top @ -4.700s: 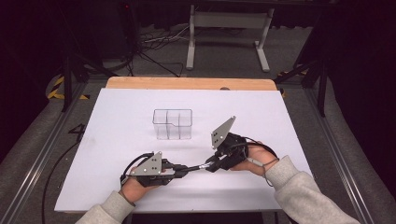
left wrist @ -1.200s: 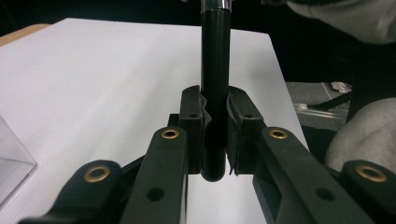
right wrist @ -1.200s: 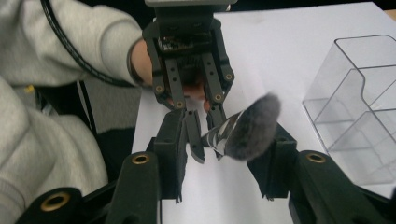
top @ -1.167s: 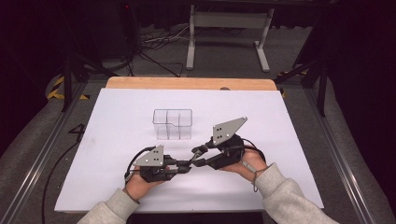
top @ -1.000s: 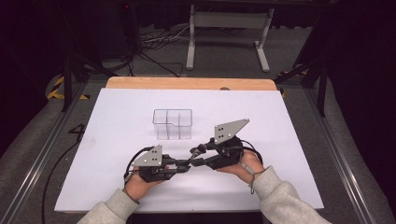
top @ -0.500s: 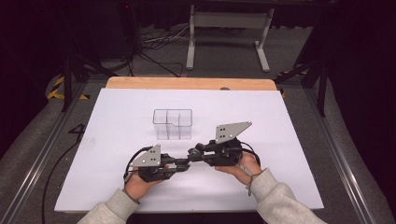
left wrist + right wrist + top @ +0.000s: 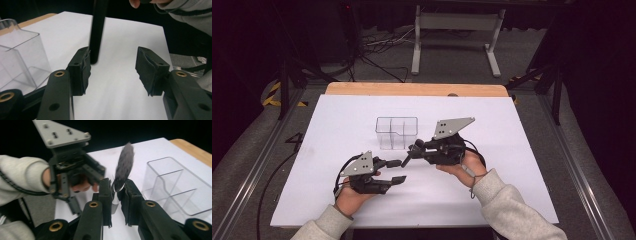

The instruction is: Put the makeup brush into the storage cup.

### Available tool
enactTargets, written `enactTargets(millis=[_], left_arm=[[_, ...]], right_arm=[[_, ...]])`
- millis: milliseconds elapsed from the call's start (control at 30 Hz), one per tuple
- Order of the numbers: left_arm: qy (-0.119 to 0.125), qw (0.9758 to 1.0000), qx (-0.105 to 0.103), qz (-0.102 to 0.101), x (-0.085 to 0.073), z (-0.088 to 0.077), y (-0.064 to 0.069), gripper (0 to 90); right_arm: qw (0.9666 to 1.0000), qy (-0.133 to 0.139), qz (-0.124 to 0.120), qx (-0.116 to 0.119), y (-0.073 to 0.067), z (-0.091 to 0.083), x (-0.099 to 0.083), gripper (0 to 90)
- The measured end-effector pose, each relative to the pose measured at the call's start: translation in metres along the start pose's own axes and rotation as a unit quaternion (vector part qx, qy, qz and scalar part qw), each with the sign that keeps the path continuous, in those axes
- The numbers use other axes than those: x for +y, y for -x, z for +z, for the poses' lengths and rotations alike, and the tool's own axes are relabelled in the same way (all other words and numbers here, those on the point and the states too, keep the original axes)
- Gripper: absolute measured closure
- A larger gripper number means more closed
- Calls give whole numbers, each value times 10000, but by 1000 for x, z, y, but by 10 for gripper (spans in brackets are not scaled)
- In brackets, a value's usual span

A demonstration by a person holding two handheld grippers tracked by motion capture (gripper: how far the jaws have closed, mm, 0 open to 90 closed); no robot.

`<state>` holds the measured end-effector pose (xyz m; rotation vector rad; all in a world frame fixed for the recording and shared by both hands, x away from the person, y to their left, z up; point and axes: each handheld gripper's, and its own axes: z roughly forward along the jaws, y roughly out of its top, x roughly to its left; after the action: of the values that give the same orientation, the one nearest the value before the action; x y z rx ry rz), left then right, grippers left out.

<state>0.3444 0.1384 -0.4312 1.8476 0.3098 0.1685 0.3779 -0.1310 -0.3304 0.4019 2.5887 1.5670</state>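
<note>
A makeup brush with a grey bristle head (image 7: 124,162) and a black handle (image 7: 97,30) is held at its silver ferrule by my right gripper (image 7: 117,192), which is shut on it. In the high view my right gripper (image 7: 412,149) hovers just right of the clear box, and the brush handle (image 7: 406,159) slants down towards my left gripper (image 7: 398,171). My left gripper (image 7: 112,65) has just been opening. Its jaws stand apart, and the handle's tip hangs beside the left jaw without being pressed.
A clear plastic box with compartments (image 7: 397,132) stands on the white sheet (image 7: 512,150) just behind the grippers, and it also appears as the clear box (image 7: 20,57) and the clear box (image 7: 175,187). The wooden table edge (image 7: 412,89) lies beyond. The floor around is dark, with cables.
The left jaws, shut on the brush handle before, have opened. The right gripper has lifted a little and drawn towards the box with the brush.
</note>
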Motion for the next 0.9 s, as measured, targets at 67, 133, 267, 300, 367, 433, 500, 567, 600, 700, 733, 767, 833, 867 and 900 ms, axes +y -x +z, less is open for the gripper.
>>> enactTargets(millis=[67,133,267,300,367,433,500,567,600,700,733,767,833,867,900], left_arm=[[-92,9999,104,-24,-3,-5,-2,437],[-109,9998,136,-64,-4,-6,-2,435],[-155,9996,234,-44,-6,-10,-2,425],[-167,9995,251,-29,-6,-11,-2,422],[-171,9995,276,-53,-6,-12,-1,408],[-194,9993,297,-74,-8,-13,-1,393],[-212,9992,299,-129,-9,-13,0,377],[-232,9992,302,-130,-11,-13,0,373],[-265,9991,311,-139,-12,-13,1,368],[-269,9990,320,-160,-13,-13,1,354],[-276,9990,320,-169,-13,-13,2,345],[-265,9990,323,-177,-14,-13,2,343],[-265,9989,334,-179,-14,-13,2,339],[-262,9989,328,-206,-14,-13,2,339],[-263,9989,319,-215,-14,-13,2,340]], right_arm=[[10000,-22,33,-87,3,2,6,792],[9999,-38,32,-134,4,2,9,792],[9993,-112,56,-352,9,3,17,792],[9990,-135,57,-422,11,3,18,791],[9985,-170,84,-516,13,4,21,792],[9977,-213,94,-632,16,4,23,791],[9970,-247,81,-736,17,5,25,792],[9961,-273,101,-834,19,6,27,792],[9956,-281,119,-888,21,6,27,792],[9938,-306,204,-1051,24,7,30,792],[9930,-304,229,-1120,25,7,31,792],[9923,-301,272,-1173,26,7,32,792],[9907,-312,319,-1286,28,8,33,792],[9901,-304,334,-1328,29,9,33,791],[9891,-307,355,-1395,30,9,34,791]])
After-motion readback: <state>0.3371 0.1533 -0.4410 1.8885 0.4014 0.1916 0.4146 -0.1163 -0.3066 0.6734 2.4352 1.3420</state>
